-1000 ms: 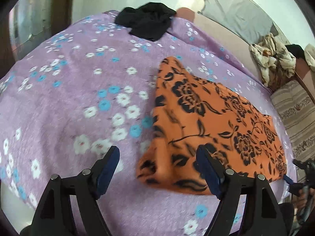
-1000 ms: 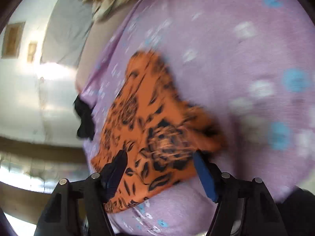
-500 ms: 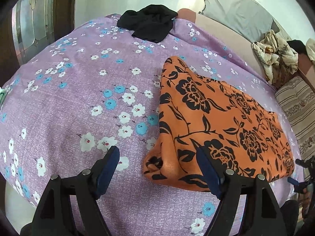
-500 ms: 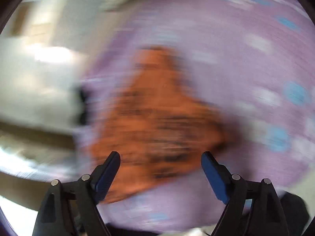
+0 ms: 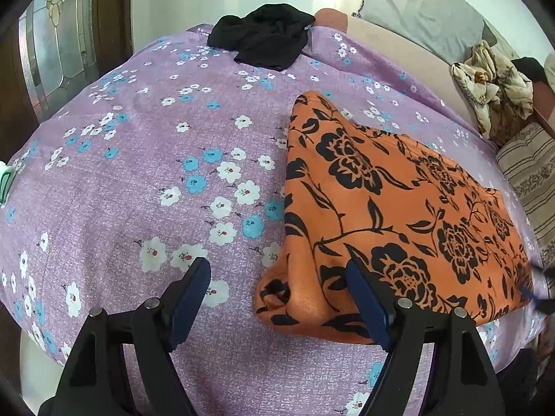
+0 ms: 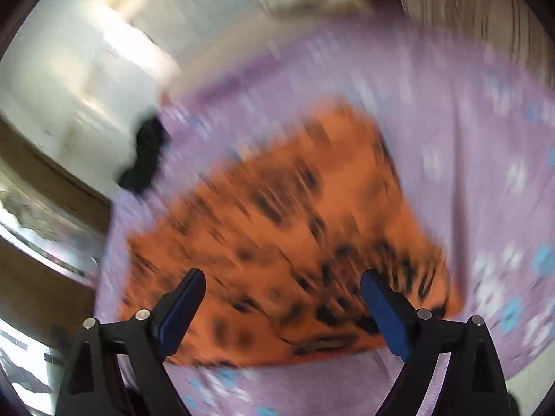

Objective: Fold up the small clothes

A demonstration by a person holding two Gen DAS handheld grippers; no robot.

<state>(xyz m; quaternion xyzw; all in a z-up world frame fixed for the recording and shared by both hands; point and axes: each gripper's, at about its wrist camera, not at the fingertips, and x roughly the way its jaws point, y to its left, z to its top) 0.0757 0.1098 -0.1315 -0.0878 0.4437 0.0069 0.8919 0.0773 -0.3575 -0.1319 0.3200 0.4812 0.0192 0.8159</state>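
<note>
An orange cloth with black flowers (image 5: 388, 204) lies folded flat on the purple flowered bedsheet (image 5: 138, 173). My left gripper (image 5: 277, 298) is open and empty, just above the sheet at the cloth's near left corner. My right gripper (image 6: 282, 306) is open and empty, hovering over the near edge of the same orange cloth (image 6: 277, 242); that view is blurred by motion. The right gripper's tip shows at the far right edge of the left wrist view (image 5: 541, 298).
A crumpled black garment (image 5: 263, 38) lies at the far edge of the bed; it also shows in the right wrist view (image 6: 145, 156). A pile of patterned cloth (image 5: 492, 83) and a striped cushion (image 5: 534, 173) sit at the right. A glass door (image 5: 59, 41) stands left.
Both grippers have pulled back from the orange cloth, which now lies released and flat. The right gripper has swung quickly and opened a little wider.
</note>
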